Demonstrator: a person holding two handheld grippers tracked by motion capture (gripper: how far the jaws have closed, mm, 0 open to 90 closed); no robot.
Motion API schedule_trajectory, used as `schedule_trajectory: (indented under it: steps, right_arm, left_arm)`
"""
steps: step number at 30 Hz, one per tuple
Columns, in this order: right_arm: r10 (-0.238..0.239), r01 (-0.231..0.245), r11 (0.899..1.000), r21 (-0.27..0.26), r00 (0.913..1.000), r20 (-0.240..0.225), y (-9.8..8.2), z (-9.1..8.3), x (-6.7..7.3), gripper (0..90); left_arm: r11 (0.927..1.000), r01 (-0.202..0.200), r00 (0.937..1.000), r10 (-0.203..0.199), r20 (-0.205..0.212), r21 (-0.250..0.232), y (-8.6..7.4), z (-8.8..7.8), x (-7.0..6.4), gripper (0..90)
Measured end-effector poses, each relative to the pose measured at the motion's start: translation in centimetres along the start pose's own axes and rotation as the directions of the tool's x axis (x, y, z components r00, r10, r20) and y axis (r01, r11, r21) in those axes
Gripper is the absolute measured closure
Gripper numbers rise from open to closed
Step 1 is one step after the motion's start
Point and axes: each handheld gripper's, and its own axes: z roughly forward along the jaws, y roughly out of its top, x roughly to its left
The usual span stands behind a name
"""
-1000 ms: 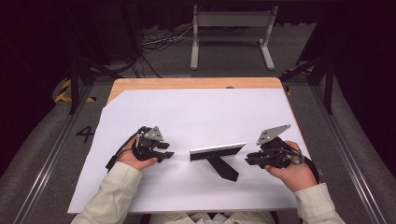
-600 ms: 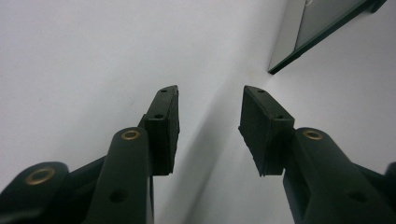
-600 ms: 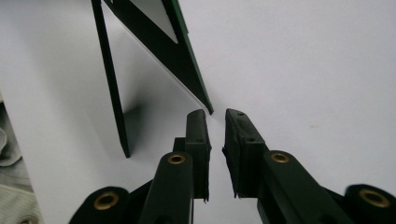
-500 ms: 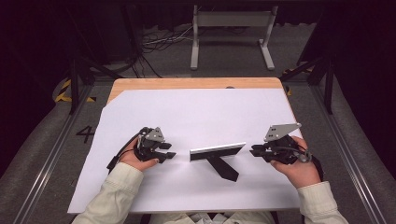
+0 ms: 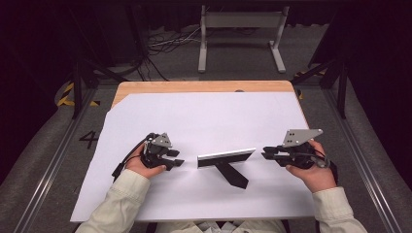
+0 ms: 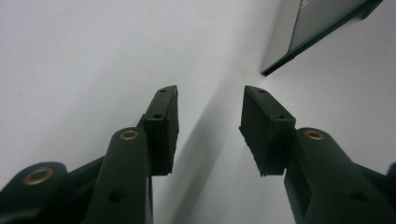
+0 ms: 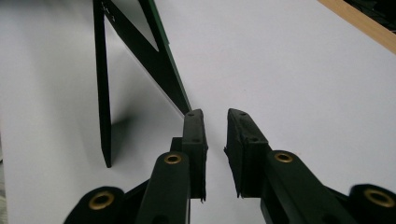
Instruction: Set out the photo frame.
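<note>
A small flat panel with a pale face and dark rim stands on its edge mid-table, propped by a black strut behind it. My left gripper lies on the white sheet just left of the panel, apart from it, jaws open and empty; the panel's corner shows far ahead. My right gripper rests to the panel's right, a short gap away. Its jaws have just been opening a little, stand narrowly apart and hold nothing. The panel's edge and strut stand ahead of it.
A large white sheet covers most of the wooden table. A person's sleeved forearms come in from the bottom edge. Beyond the table stand a grey metal frame, cables and dark floor rails.
My right gripper has slid to the right, away from the panel's end. The left gripper and the panel have stayed where they were.
</note>
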Motion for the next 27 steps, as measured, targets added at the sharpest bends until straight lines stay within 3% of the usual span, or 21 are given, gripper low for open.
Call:
schedule_trajectory:
  steps: [7,14,21,24,27]
  right_arm:
    - [0.002,-0.003,0.999,-0.048,0.9999,-0.016,-0.4,0.0,-0.3,77.2]
    - [0.014,-0.014,0.998,-0.06,0.9998,-0.013,-0.6,0.0,-0.5,77.2]
    - [0.018,-0.019,0.997,-0.068,0.9998,-0.011,-0.6,-0.1,-0.6,77.3]
    - [0.022,-0.023,0.997,-0.073,0.9997,-0.01,-0.7,-0.1,-0.7,77.3]
    - [0.025,-0.026,0.996,-0.084,0.9996,-0.009,-0.8,-0.2,-0.7,77.5]
  left_arm:
    - [0.9991,0.026,0.9997,-0.025,0.007,-0.034,0.0,0.2,-0.1,62.1]
    - [0.9951,0.055,0.9984,-0.055,0.011,-0.082,0.0,0.7,-0.2,68.0]
    - [0.9888,0.102,0.9937,-0.096,0.057,-0.109,0.0,1.6,-0.4,76.3]
    - [0.9909,0.088,0.9959,-0.085,0.031,-0.102,0.1,2.2,-0.7,81.2]
    - [0.9911,0.087,0.9957,-0.084,0.038,-0.1,0.1,2.5,-0.7,85.9]
